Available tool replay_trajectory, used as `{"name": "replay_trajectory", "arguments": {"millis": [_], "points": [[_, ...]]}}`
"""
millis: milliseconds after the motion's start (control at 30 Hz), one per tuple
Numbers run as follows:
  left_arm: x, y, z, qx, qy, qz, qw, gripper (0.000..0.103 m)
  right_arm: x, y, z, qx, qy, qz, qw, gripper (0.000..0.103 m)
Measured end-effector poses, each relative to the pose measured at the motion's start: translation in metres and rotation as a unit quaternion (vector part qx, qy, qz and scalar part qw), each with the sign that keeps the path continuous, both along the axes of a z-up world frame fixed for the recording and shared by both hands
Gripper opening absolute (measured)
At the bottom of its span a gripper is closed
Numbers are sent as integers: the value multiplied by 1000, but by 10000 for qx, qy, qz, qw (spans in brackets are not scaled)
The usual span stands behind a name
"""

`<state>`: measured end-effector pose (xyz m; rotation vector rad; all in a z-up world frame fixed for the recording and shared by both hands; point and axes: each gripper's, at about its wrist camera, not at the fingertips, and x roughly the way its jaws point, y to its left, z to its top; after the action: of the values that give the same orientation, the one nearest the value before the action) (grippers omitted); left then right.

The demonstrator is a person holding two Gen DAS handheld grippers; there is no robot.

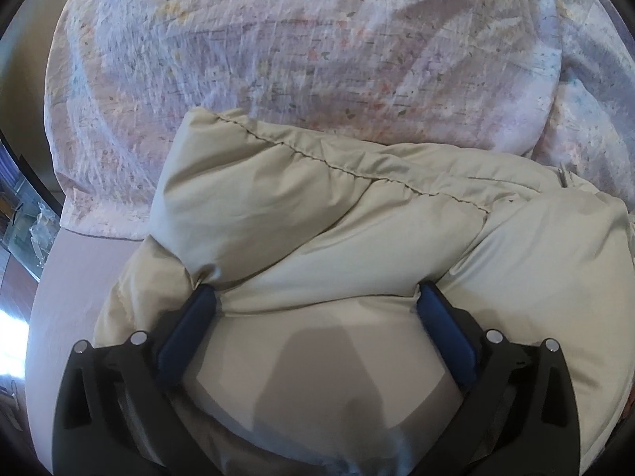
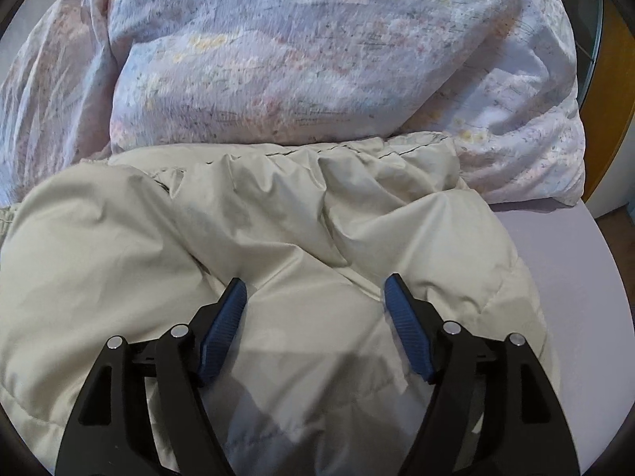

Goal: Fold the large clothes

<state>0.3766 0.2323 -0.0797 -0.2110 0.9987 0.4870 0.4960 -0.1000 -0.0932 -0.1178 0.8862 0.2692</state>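
A puffy beige quilted jacket (image 1: 357, 238) lies bunched on the bed, with a stitched seam along its far edge. My left gripper (image 1: 313, 297) is open, its blue pads (image 1: 186, 329) pressed down into the padded fabric with a bulge of jacket between them. The jacket also fills the right wrist view (image 2: 278, 230). My right gripper (image 2: 315, 289) is open just over the jacket's surface, with its blue pads (image 2: 408, 341) wide apart and nothing clamped between them.
A floral lilac duvet (image 1: 278, 47) is heaped behind the jacket, also seen from the right wrist (image 2: 317, 59). The plain mauve bed sheet (image 2: 575, 277) shows at the right, and at the left (image 1: 71, 297). A wooden frame (image 2: 611, 119) stands far right.
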Motion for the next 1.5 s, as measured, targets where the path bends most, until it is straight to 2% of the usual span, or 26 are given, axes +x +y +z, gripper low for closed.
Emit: {"name": "replay_trajectory", "arguments": {"millis": [267,300,600,1100,1200,1333,1433,1500], "points": [[-8,-1,-19,41,-212,13,9998,101,7,26,-33,-124,-350,56,9993,79],[-9,0,-22,30,-228,18,9997,101,-9,21,-29,-132,-374,59,9992,80],[-13,-2,-37,17,-366,21,9993,101,-28,18,-37,-132,-523,73,9985,81],[-18,-7,-46,65,-467,30,9989,101,-18,15,-29,-186,-473,100,9987,82],[-18,-9,-45,62,-410,19,9991,101,-13,16,-26,-252,-303,126,9991,82],[-18,-8,-35,-38,-42,47,10000,101,-8,13,-10,-319,270,60,9991,82],[-32,-12,-20,-90,98,8,9999,101,-23,-5,9,-140,496,-111,9986,82],[-48,-14,-9,-157,137,-26,9998,101,-35,-23,19,-57,625,-375,9973,87]]}}
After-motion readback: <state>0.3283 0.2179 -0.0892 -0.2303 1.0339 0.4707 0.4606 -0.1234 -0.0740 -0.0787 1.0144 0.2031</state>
